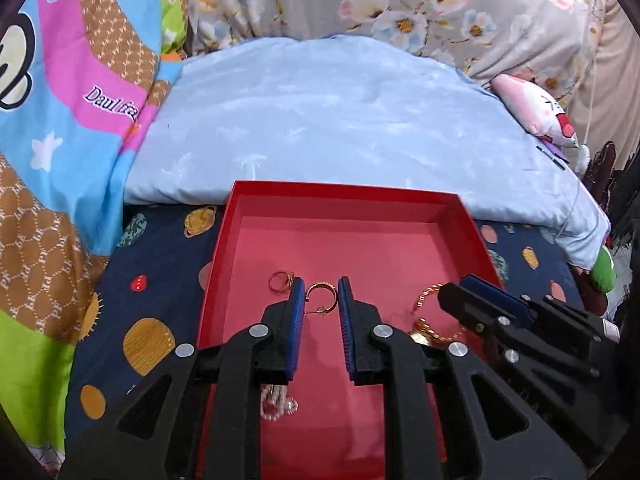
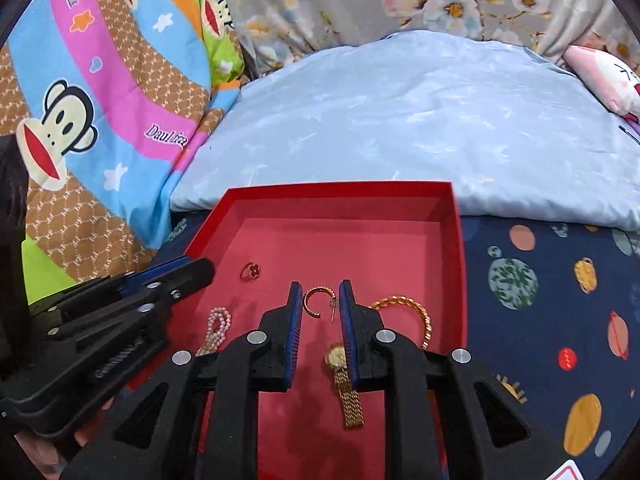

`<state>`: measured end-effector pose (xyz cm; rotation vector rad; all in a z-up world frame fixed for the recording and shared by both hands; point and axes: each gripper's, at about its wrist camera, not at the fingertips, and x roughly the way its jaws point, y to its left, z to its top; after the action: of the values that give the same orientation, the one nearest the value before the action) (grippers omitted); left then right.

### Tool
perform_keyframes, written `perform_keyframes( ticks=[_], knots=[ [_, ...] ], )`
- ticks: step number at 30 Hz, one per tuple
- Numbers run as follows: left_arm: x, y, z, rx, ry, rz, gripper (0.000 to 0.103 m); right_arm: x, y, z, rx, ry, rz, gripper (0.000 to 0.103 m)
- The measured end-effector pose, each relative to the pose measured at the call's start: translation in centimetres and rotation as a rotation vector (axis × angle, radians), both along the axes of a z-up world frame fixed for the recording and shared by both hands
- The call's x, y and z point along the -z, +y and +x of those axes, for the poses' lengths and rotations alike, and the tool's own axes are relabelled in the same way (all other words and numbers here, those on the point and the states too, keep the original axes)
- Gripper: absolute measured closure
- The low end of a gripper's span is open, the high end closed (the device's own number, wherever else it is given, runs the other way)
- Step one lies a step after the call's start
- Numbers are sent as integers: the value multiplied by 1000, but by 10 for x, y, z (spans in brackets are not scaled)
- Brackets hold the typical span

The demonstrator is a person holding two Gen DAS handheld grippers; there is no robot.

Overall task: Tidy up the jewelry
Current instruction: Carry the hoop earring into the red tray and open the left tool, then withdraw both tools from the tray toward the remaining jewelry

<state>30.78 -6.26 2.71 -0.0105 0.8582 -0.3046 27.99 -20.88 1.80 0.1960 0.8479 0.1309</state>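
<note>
L tongs (image 1: 320,292) + R tongs (image 2: 320,294) over red box (image 1: 340,196), both slightly apart, empty.

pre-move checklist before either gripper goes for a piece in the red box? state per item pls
1. Left gripper empty: ok, nothing between its pads, jaws narrowly apart.
2. Right gripper empty: ok, same.
3. Red box flat on the planet-print sheet: ok.
4. Pieces all in the box: ok, gold hoop earring, ring, pearl strand, gold watch, gold chain bracelet.
5. Hoop earring clear of the other pieces: ok, it lies alone mid-box.
6. Watch free of the bracelet: cannot tell, the right gripper's finger hides where they meet.
</note>
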Motion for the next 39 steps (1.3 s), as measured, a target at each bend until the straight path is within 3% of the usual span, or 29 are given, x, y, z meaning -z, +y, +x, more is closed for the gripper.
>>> perform_keyframes(
  ticks=[7,12,15,19,24,29,33,39],
  knots=[
    [21,-5,17,-6,21,37,84,18,13,17,-22,33,-45,84],
    [23,2,21,-45,10,50,56,16,9,14,-3,9,-55,77],
    [15,7,15,-52,-10,35,56,5,4,1,14,-26,-46,74],
    [-3,13,-10,-49,-51,12,50,-14,-6,-35,26,-80,-5,69],
    [-15,17,-70,-12,-83,-15,42,-26,-11,-93,40,-114,19,64],
    [-1,17,-130,16,-42,4,42,-17,-18,-152,62,-87,55,63],
    [15,21,-176,39,-9,16,42,0,-19,-203,78,-41,14,63],
    [38,31,-226,42,6,52,42,24,-16,-246,87,22,-24,63]
  ],
)
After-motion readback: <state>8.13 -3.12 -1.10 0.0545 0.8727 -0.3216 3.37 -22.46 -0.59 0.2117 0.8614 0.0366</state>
